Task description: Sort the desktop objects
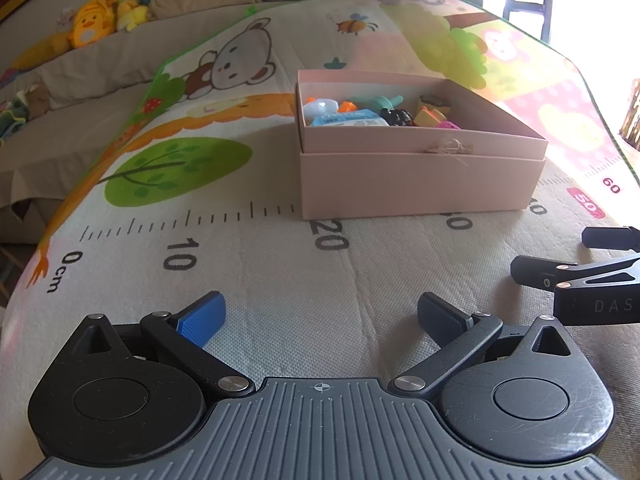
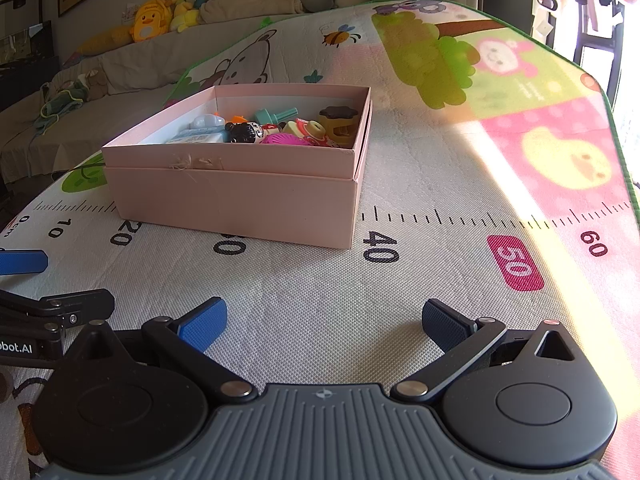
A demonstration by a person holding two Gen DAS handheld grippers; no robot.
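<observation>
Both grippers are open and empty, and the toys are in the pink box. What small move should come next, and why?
Probably keep both back: the left gripper and right gripper are open and empty, the toys lie inside the pink box, and no loose object shows on the mat.

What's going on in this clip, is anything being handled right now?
Nothing is being handled at this moment. Both handheld grippers hover low over the play mat, side by side in front of the pink box: the left gripper and the right gripper are each open and empty. The small toys are piled inside the box, and no loose item shows on the visible part of the mat, so the sorting looks finished or nearly so.
</observation>
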